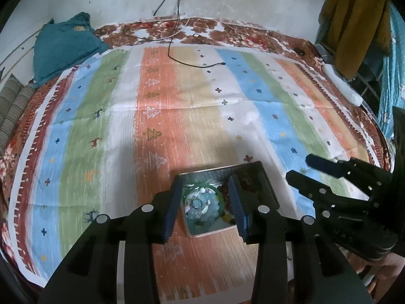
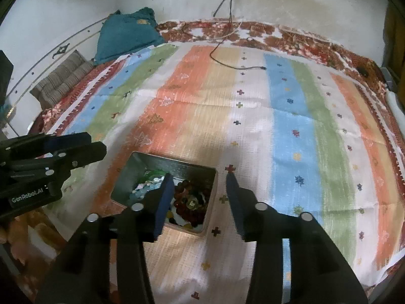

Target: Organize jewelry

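A small metal tray (image 1: 263, 177) lies on the striped cloth, holding jewelry. A pale blue and white bead bracelet (image 1: 202, 206) sits in its left half, dark red beads (image 2: 188, 202) in its right half. My left gripper (image 1: 205, 185) is open and empty, hovering just over the pale bracelet. My right gripper (image 2: 200, 179) is open and empty over the tray's right side (image 2: 211, 195), its right finger beyond the rim. Each gripper shows in the other's view: right (image 1: 301, 169), left (image 2: 97, 144).
The striped cloth (image 1: 177, 106) covers a round table with a floral cover. A black cable (image 1: 197, 64) lies across the far part. A teal cushion (image 1: 63, 48) sits at the back left, a white object (image 1: 341, 86) at the right edge.
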`<state>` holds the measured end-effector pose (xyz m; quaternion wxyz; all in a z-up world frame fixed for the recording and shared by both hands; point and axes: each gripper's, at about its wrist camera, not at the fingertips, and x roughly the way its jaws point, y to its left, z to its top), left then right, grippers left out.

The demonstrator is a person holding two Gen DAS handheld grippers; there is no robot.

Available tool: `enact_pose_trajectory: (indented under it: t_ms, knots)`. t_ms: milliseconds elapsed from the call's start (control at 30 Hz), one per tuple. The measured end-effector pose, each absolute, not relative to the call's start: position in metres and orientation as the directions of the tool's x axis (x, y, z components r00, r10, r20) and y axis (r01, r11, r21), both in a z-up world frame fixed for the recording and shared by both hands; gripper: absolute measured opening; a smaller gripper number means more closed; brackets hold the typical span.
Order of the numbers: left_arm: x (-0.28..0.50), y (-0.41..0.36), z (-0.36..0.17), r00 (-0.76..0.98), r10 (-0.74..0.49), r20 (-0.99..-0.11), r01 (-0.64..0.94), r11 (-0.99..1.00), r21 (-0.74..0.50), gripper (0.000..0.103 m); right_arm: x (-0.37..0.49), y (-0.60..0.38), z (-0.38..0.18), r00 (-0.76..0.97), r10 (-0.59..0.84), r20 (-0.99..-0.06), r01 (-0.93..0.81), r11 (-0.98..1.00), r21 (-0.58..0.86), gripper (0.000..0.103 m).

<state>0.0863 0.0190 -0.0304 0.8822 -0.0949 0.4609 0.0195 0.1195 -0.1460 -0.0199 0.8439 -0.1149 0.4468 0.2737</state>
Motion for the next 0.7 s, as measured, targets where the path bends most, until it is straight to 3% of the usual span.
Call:
enact_pose_trajectory:
  t_ms: [200,433,700]
  knots:
    - [0.075,0.018,-0.027,0.596,-0.057,-0.801,-0.123,0.979,-0.161,0.051,0.107,-0.153,-0.009,0.463,0.396,-0.793,-0.577,0.813,0.069,0.055]
    - [0.06,0.018,-0.021,0.62,-0.092,-0.78,-0.114,0.972,-0.205,0.065,0.094,-0.164,0.005,0.489,0.42,-0.765,-0.577,0.813,0.078,0.073]
    - [0.037,0.015,-0.02,0.637,-0.046,-0.769,-0.122,0.98,-0.159,0.08,0.079,-0.174,0.009,0.487,0.436,-0.757,-0.583,0.807,0.09,0.086]
